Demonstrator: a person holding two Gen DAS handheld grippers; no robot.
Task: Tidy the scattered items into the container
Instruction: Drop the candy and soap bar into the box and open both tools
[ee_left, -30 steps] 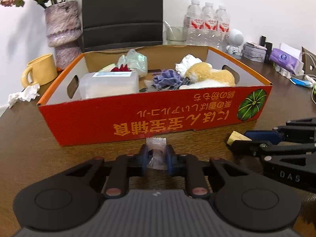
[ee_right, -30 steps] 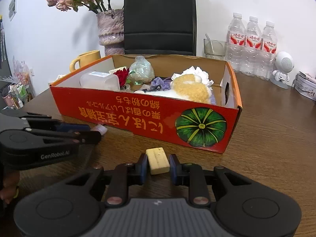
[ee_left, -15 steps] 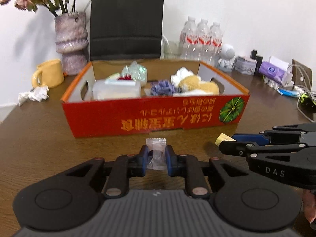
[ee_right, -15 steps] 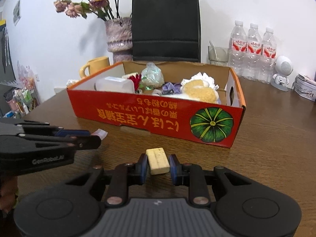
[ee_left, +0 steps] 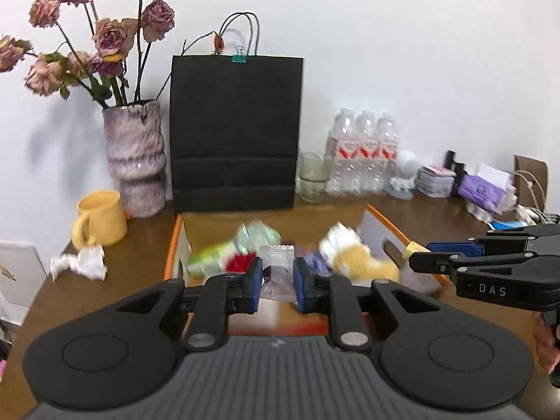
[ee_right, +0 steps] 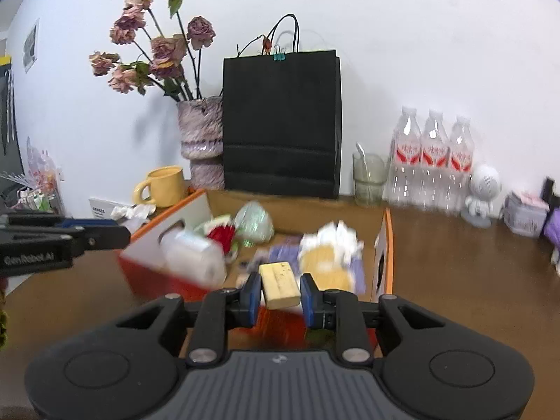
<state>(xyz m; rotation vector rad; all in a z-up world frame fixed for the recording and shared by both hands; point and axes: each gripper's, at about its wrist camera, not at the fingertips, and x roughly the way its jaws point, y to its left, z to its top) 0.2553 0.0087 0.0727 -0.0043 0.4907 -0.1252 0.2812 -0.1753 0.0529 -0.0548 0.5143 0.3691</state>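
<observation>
We had both grippers over the cardboard box [ee_left: 379, 225], loaded. Left gripper [ee_left: 278, 278]: fingers narrowed onto a clear sealed candy packet [ee_left: 277, 273], pinched at its lower half, top edge sticking out past the fingertips. Right gripper [ee_right: 280, 288]: fingers closed on a pale yellow eraser-like block [ee_right: 280, 284], squeezed across its short sides, front end past the tips.

Beyond and below the left fingertips sat the box contents: red item [ee_left: 240, 262], green-white wrapper [ee_left: 257, 236], yellow-white plush [ee_left: 357, 259]. The same pile lay beyond the right fingertips, with a clear plastic tub [ee_right: 192, 257] to their left. Contents were motion-blurred, so exact clearances were unreadable.

Risks, as we judged them:
- Packet is thin, slick film; it could slip or cling to a pad on release and drop outside.
- Block could bounce off the plush or tub and hop the low wall if let go from height.
- Right gripper showed just right of the left fingers; opening together could clip each other.
</observation>
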